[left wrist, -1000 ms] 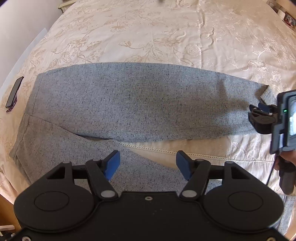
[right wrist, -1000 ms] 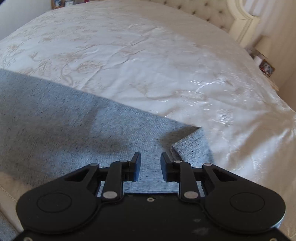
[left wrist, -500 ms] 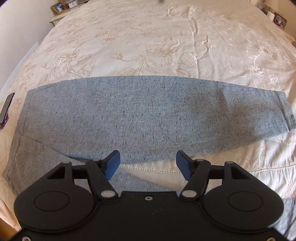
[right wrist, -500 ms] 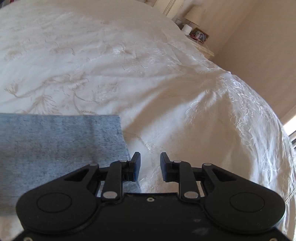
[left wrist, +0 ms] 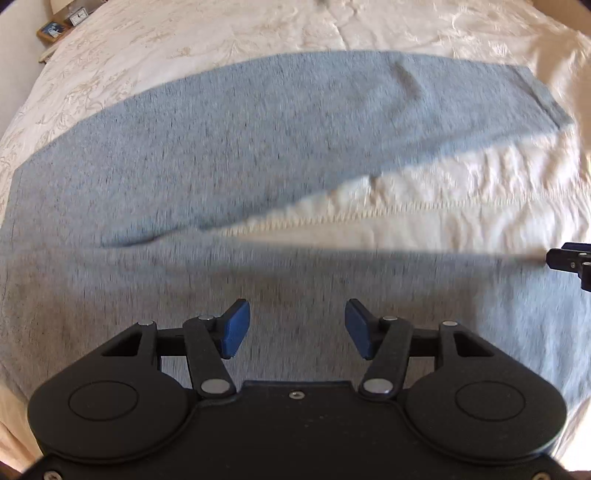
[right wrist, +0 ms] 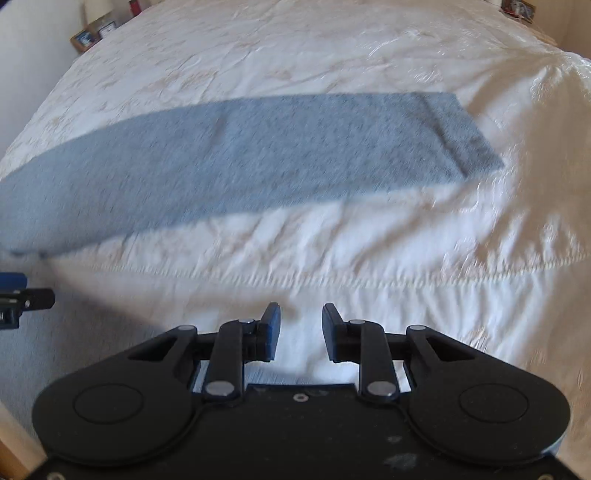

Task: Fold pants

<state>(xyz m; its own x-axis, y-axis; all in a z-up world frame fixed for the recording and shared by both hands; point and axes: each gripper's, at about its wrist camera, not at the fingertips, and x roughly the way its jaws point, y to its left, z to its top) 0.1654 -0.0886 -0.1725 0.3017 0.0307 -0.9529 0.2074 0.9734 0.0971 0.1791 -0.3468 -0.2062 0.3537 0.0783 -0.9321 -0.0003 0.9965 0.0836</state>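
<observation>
- L gripper [left wrist: 295, 328]: I hold it low over the near leg [left wrist: 258, 295] of the pants [left wrist: 240, 147]. Fingers wide, nothing between them, presumably so the span can take a fabric edge.
- R gripper [right wrist: 300, 330]: fingers apart at a narrower gap, empty. It sits over bare bedspread [right wrist: 369, 240] just off the near leg, likely staged for the hem end.
- Near leg hangs toward the bed edge; far leg [right wrist: 295, 147] lies flat across the bed, hem [right wrist: 461, 133] to the R.
- Legs splay in a V w/ bedspread showing between, so I judge the leg-on-leg fold not yet done.
- Frames blurred; fabric detail unclear.
- Far: photo frames [right wrist: 90, 35] beside the bed.
</observation>
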